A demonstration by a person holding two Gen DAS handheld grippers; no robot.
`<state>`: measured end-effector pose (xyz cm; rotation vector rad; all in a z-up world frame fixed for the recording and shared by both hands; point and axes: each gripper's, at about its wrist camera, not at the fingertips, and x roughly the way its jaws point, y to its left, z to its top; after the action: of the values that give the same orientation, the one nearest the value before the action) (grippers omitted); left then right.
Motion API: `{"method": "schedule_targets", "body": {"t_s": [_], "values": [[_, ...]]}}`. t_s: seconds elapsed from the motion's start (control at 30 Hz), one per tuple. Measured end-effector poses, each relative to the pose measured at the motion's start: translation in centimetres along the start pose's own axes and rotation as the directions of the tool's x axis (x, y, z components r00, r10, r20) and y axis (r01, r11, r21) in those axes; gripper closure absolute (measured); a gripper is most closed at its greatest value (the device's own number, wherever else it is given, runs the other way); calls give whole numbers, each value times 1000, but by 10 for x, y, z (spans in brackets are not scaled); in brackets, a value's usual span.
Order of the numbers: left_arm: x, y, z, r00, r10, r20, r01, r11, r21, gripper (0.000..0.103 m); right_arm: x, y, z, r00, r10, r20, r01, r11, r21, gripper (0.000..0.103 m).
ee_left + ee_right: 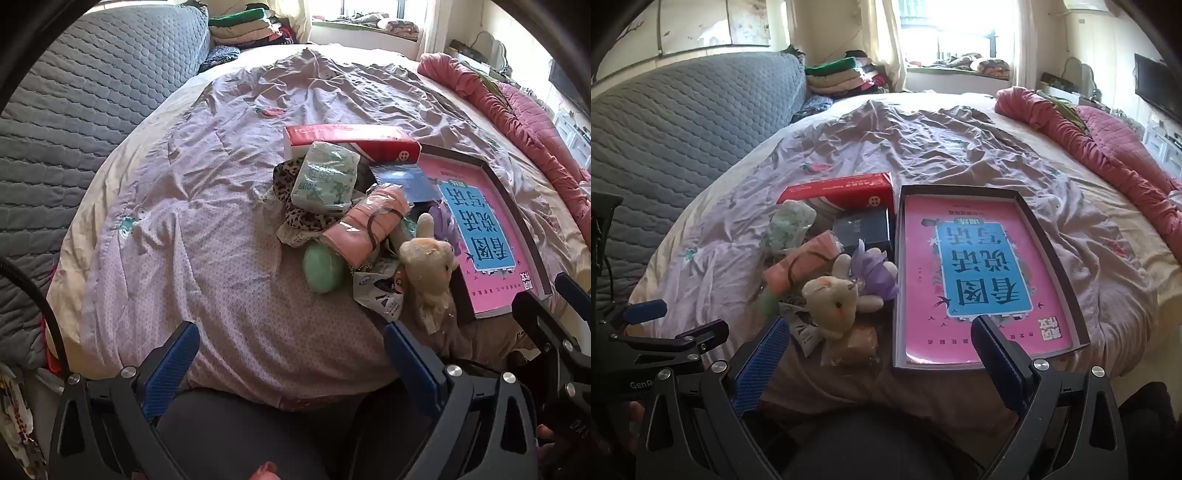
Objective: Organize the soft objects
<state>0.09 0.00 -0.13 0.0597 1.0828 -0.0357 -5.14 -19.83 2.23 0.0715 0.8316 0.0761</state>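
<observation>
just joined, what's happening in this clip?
A person holds a gripper in each hand over a bed. Both the left gripper and the right gripper are wide open and hold nothing. A pile of soft things lies ahead: a beige plush toy, a purple plush toy, a pink packet and a green tissue pack. Beside the pile sits an open box with a pink book in it. Nothing is sorted yet.
</observation>
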Motion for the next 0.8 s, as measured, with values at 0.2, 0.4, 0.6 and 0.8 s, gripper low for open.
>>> {"method": "schedule_targets", "body": {"t_s": [0.2, 0.4, 0.6, 0.8], "values": [[-2, -8, -7, 1000, 9, 24, -9, 1000, 4, 2, 0, 4, 0, 1000, 1, -1, -1, 1000, 4, 4], [-2, -5, -5, 1000, 1, 10, -1, 1000, 4, 2, 4, 1, 2, 1000, 13, -5, -13, 1000, 4, 4], [-2, 0, 0, 1000, -9, 6, 9, 1000, 4, 2, -1, -1, 0, 1000, 12, -1, -12, 1000, 12, 4], [-1, -1, 0, 1000, -5, 7, 5, 1000, 3, 2, -1, -1, 0, 1000, 12, 5, -12, 1000, 19, 4]]}}
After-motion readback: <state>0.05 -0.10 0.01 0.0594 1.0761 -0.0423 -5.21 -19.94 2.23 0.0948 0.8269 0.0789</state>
